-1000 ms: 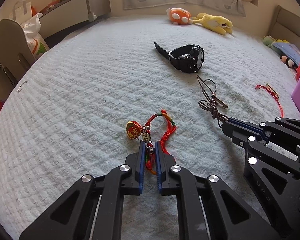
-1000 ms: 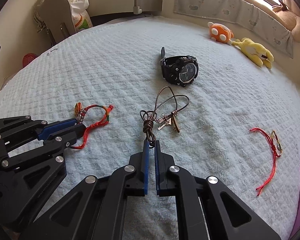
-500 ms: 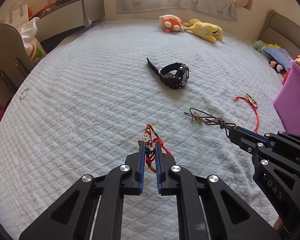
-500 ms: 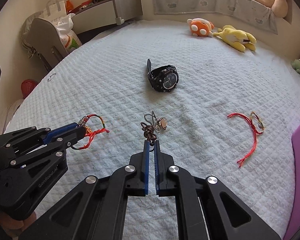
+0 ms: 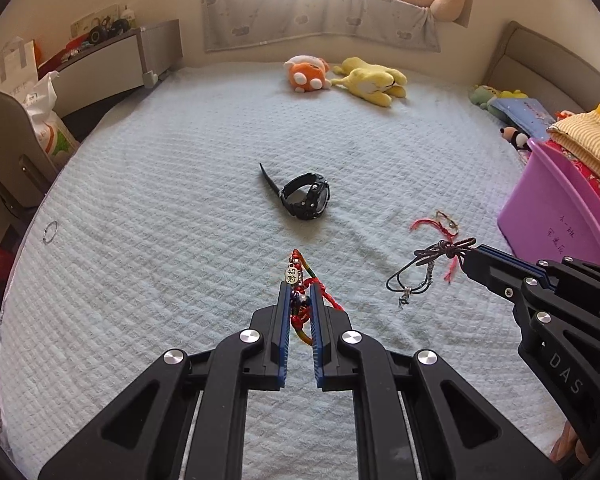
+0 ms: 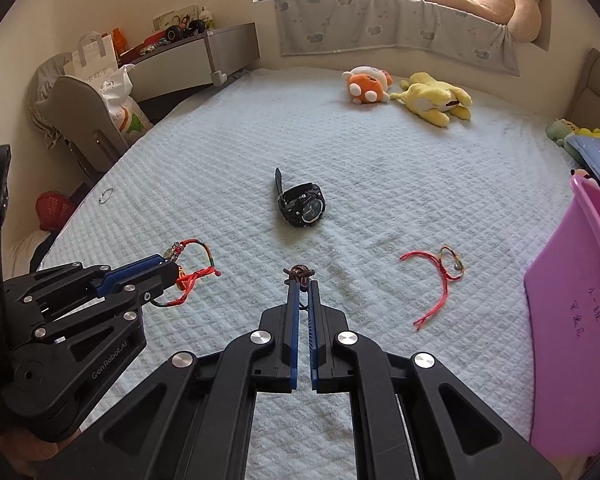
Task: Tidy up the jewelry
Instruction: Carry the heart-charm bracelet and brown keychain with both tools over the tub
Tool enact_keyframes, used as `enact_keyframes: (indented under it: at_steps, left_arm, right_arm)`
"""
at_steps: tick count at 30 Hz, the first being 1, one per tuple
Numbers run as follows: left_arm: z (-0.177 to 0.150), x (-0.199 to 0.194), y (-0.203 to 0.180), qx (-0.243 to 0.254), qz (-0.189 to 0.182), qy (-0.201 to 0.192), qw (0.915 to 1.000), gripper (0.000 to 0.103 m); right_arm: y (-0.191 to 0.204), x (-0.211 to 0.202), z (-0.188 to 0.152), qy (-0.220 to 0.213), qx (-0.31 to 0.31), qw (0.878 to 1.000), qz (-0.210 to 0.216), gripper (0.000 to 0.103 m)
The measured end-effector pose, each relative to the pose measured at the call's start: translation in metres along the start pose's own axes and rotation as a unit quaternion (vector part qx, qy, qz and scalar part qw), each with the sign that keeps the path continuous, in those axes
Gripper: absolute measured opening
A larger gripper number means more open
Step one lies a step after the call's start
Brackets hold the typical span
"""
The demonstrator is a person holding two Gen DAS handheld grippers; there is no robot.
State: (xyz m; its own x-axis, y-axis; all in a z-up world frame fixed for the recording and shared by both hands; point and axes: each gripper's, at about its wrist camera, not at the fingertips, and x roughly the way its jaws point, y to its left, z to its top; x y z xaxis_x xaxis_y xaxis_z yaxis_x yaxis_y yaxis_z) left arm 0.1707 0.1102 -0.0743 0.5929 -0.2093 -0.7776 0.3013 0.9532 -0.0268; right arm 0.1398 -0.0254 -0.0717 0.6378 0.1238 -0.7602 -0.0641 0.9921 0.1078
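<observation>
My left gripper (image 5: 300,290) is shut on a red multicoloured bracelet (image 5: 298,276) with a silver charm and holds it above the pale quilted bed; it also shows in the right wrist view (image 6: 196,272). My right gripper (image 6: 303,285) is shut on a brown cord necklace (image 6: 299,271); in the left wrist view its loops and pendant (image 5: 416,280) hang free above the bed. A black watch (image 5: 305,200) lies mid-bed. A red string bracelet (image 6: 440,276) with a gold ring lies to the right.
A purple bin (image 6: 580,312) with folded cloth stands at the right edge. Orange (image 5: 306,74) and yellow (image 5: 370,80) plush toys lie at the far end. A small metal ring (image 5: 50,232) lies at the left. A chair and a shelf stand beyond the bed's left edge.
Both grippers have risen from the bed, lifting the multicoloured bracelet and the cord necklace clear of the quilt. The watch and the red string bracelet have not moved.
</observation>
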Motion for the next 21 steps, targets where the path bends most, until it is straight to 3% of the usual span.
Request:
enact_keyframes:
  at_steps: [10,21]
  left_arm:
    - [0.036,-0.063,-0.042,0.057,-0.051,-0.008,0.9970,0.010]
    - [0.093,-0.131,-0.131,0.138,-0.115,-0.051,0.9823,0.010]
  right_arm:
    - [-0.017,-0.094,0.018,-0.013,0.043,0.998,-0.043,0.004]
    - [-0.075,-0.203,0.030,-0.058,0.103,0.986,-0.115,0.004]
